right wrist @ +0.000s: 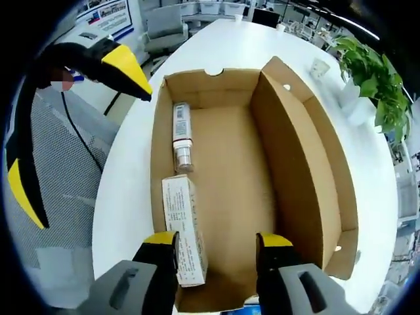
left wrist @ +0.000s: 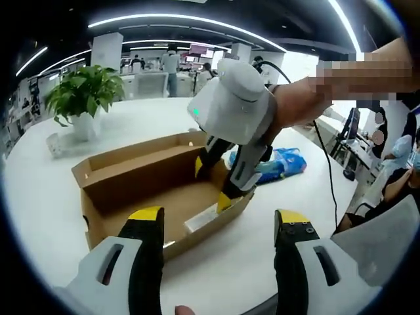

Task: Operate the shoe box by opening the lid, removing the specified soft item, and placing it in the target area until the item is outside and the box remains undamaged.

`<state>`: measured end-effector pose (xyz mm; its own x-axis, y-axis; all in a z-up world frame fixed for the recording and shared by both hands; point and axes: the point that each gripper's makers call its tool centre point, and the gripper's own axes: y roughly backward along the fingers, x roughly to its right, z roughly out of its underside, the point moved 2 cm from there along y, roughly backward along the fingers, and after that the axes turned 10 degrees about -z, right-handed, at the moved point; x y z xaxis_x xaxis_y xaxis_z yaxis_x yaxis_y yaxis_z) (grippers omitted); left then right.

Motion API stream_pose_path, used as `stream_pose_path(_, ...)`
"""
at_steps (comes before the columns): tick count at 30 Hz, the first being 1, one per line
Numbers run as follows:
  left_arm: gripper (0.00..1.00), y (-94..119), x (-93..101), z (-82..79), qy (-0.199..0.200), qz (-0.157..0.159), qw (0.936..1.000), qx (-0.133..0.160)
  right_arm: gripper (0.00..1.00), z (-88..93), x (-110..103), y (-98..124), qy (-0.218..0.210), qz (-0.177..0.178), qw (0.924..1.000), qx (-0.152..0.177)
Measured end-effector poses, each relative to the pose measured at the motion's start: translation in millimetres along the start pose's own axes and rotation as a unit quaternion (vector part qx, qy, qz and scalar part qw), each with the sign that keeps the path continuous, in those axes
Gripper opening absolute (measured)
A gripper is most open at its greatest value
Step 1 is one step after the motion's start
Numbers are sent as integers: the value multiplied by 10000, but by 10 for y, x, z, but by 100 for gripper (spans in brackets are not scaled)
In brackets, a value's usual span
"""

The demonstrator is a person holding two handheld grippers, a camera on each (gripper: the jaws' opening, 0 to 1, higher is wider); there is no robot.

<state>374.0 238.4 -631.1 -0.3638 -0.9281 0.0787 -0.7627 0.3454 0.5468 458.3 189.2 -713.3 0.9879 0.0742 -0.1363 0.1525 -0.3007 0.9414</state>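
The brown shoe box (left wrist: 131, 172) stands open on the white table, its lid folded back along one side (right wrist: 328, 177). Inside lie a white carton (right wrist: 184, 230) and a small tube (right wrist: 182, 138) by one wall. My right gripper (right wrist: 216, 241) is open and hangs over the box's near end with nothing between its jaws; from the left gripper view it (left wrist: 216, 180) dips into the box's right end. A blue soft bag (left wrist: 279, 164) lies on the table just beyond the box. My left gripper (left wrist: 220, 220) is open in front of the box.
A potted plant (left wrist: 85, 92) and a small white cup (left wrist: 54, 144) stand on the round white table (left wrist: 262, 262) behind the box. A black cable (left wrist: 325, 170) trails off the table's right side. People sit at desks to the right.
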Motion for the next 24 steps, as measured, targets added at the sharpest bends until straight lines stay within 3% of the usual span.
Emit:
stream_pose_path(6, 67, -1, 14, 7, -49, 21, 10000, -16, 52, -11, 58, 29, 92, 211, 9997, 23)
stream_pose_path(12, 67, -3, 10, 18, -46, 18, 10000, -31, 51, -18, 105, 49, 191, 360, 9992, -21)
stream_pose_path(24, 67, 0, 25, -1, -37, 45, 10000, 0, 47, 10, -17, 16, 263, 21, 9996, -109)
